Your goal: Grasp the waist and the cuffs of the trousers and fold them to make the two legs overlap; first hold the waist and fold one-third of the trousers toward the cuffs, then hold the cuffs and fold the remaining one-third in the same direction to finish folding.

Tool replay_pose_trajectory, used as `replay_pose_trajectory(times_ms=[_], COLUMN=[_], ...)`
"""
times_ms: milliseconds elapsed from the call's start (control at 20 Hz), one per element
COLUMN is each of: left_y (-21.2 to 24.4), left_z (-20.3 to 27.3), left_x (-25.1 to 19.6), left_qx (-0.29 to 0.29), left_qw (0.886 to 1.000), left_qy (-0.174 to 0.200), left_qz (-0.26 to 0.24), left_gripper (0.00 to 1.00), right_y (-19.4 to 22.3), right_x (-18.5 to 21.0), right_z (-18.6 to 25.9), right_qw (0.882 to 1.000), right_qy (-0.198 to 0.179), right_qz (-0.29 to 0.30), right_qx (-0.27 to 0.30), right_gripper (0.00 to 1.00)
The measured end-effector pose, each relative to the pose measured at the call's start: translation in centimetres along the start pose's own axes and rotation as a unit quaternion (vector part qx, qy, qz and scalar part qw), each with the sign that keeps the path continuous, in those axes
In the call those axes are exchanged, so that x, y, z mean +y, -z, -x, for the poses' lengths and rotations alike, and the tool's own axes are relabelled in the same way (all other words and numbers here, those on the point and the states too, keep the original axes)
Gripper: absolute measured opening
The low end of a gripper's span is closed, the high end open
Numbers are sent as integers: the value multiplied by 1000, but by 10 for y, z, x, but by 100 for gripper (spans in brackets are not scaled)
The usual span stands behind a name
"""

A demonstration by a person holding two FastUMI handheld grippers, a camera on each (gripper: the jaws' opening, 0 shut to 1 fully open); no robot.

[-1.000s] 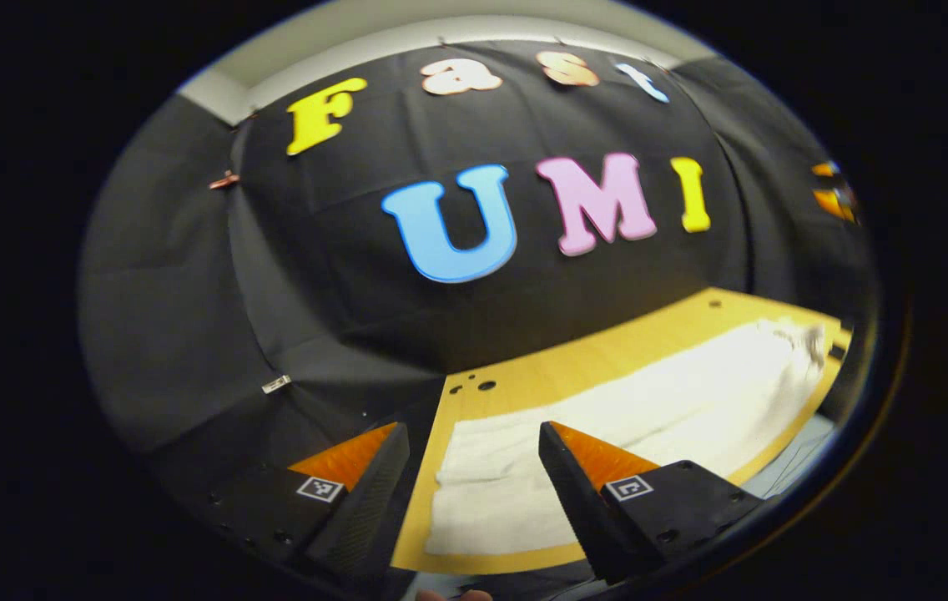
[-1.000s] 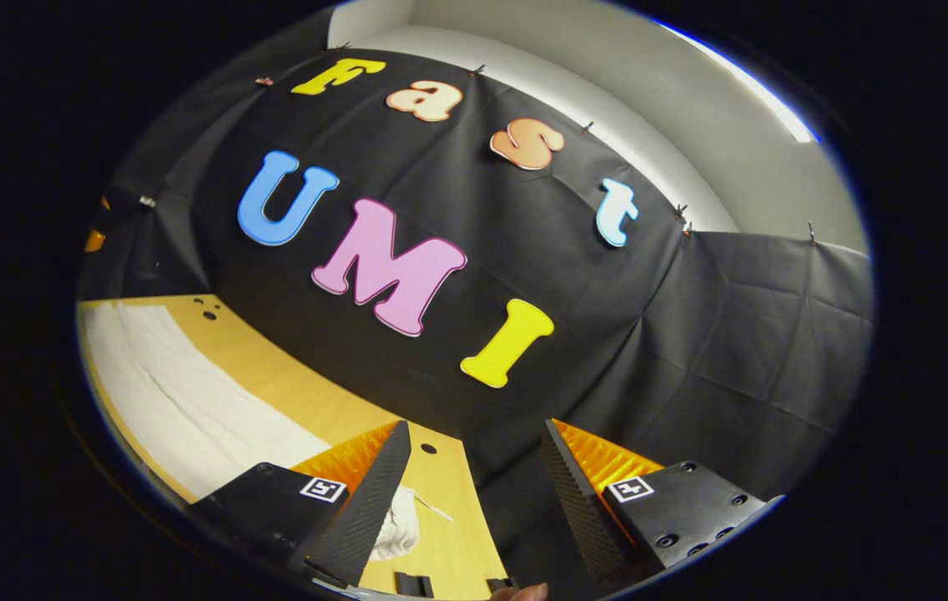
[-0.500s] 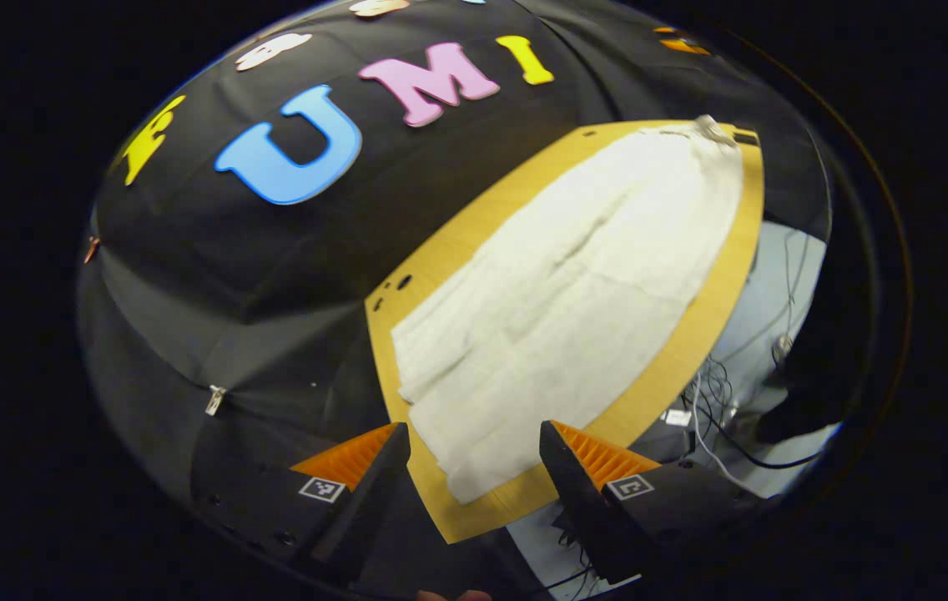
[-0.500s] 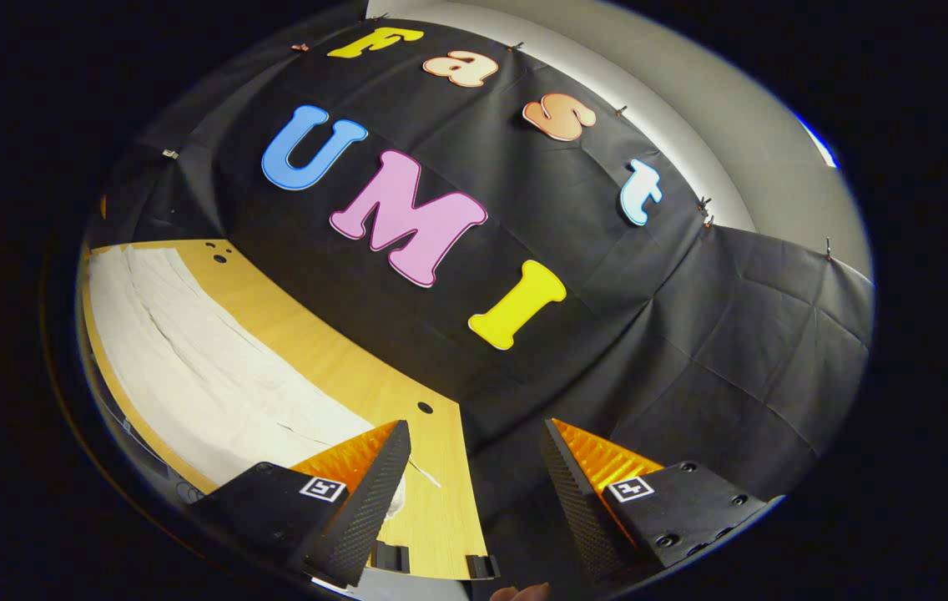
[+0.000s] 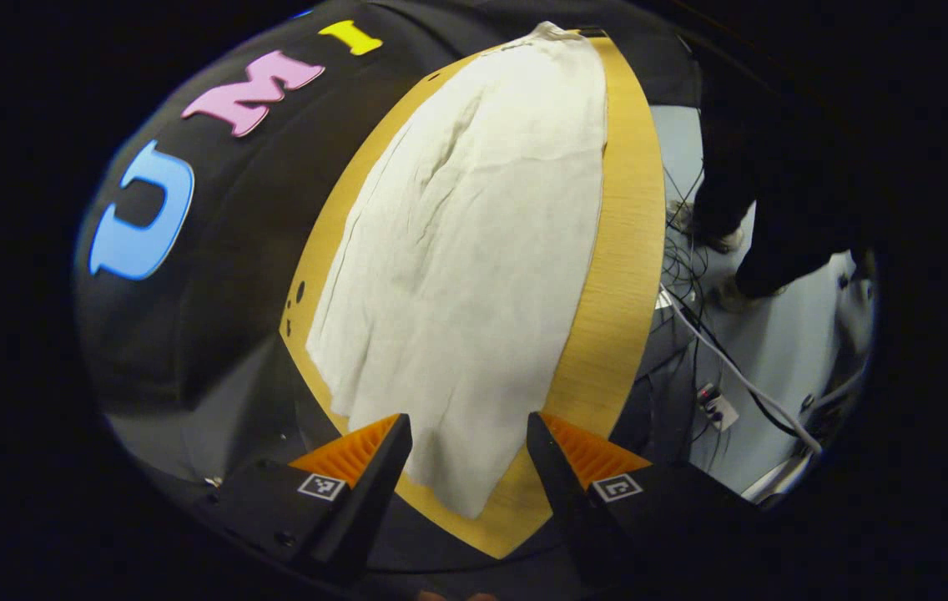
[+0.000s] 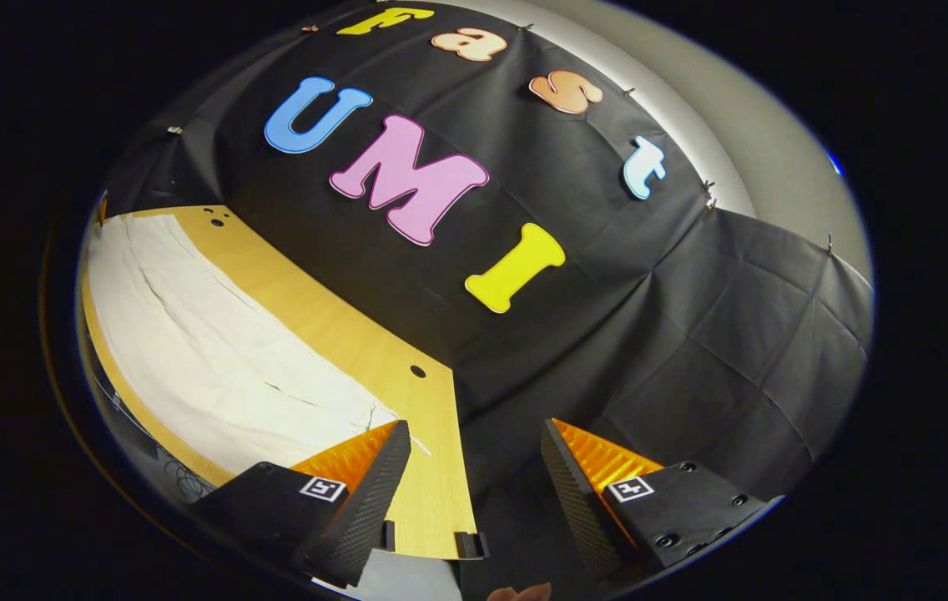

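Cream-white trousers [image 5: 474, 275] lie spread flat along a light wooden table [image 5: 628, 250], stretching away from the left gripper [image 5: 464, 484] toward the far end of the board, where a bunched end of the cloth sits near the table's far edge. The near end of the trousers, which looks like the cuffs though the leg split is hard to make out, lies just ahead of and below the left gripper, between the lines of its two fingers. That gripper hangs above the cloth with its fingers spread wide, gripping nothing and not touching the fabric. To its right, past the table's long edge, cables [image 5: 716, 334] trail over a grey floor [image 5: 774, 334], and a person's dark trouser legs and shoes [image 5: 741, 242] stand there.

In the right gripper view the trousers [image 6: 215, 359] run off to the left of the right gripper [image 6: 474, 492], with their near end beside its left finger; a thin cord trails from the cloth onto the wood there. The table [image 6: 424, 492] ends just under that gripper, and its right finger hangs past the table's end, over the black cloth backdrop [image 6: 691, 334]. This gripper is also spread wide and carries nothing.
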State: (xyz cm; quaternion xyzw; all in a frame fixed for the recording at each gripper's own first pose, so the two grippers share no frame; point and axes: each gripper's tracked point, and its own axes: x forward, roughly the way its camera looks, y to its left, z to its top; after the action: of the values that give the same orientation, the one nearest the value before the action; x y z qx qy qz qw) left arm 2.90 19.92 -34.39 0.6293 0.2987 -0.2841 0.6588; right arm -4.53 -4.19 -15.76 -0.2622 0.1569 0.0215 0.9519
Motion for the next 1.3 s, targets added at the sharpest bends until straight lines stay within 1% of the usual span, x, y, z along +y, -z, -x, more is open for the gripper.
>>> replay_pose_trajectory(times_ms=[150, 250, 300, 400, 500, 600, 700, 750, 850, 900, 950, 1000, 1050, 1150, 1250, 1300], left_y=[1, 9, 11, 8, 8, 7, 6, 7, 7, 7, 7, 7, 7, 7, 7, 7], left_z=[-13, -25, -29, -38, -41, -44, -43, -43, -42, -43, -43, -43, -43, -42, -42, -43], left_x=[11, 17, 20, 20, 17, 19, 19, 19, 19, 18, 19, 18, 19, 18, 18, 18], left_qx=[14, 42, 56, 77, 92, 99, 103, 105, 108, 109, 110, 111, 113, 118, 122, 124], left_qw=[999, 997, 996, 991, 987, 984, 981, 981, 980, 980, 980, 980, 980, 979, 978, 977], left_qy=[22, 47, 58, 92, 127, 148, 162, 165, 165, 165, 164, 164, 166, 168, 170, 170], left_qz=[-29, -42, -49, -53, -41, -26, -6, 1, 2, -3, -7, -9, -7, 3, 10, 11], left_gripper=[92, 84, 67, 53, 26, 11, 6, 6, 6, 6, 6, 6, 6, 6, 6, 6], right_y=[5, 9, 14, 23, 30, 38, 47, 51, 61, 70, 82, 93, 106, 119, 137, 141], right_x=[5, 7, 9, 8, 8, 9, 14, 19, 31, 38, 47, 59, 74, 99, 122, 131], right_z=[-11, -24, -30, -40, -48, -54, -58, -60, -65, -67, -68, -69, -70, -74, -75, -76], right_qw=[1000, 1000, 999, 999, 999, 998, 997, 995, 987, 979, 968, 955, 936, 899, 859, 843], right_qy=[-9, -16, -21, -26, -31, -38, -50, -62, -92, -113, -137, -164, -195, -247, -300, -317], right_qz=[7, 18, 23, 31, 36, 43, 57, 74, 131, 168, 207, 247, 293, 363, 413, 435], right_qx=[3, 6, 8, 12, 20, 28, 33, 33, 26, 24, 22, 20, 16, -1, -18, -27], right_gripper=[97, 97, 97, 97, 97, 97, 97, 97, 97, 97, 97, 97, 97, 97, 97, 98])
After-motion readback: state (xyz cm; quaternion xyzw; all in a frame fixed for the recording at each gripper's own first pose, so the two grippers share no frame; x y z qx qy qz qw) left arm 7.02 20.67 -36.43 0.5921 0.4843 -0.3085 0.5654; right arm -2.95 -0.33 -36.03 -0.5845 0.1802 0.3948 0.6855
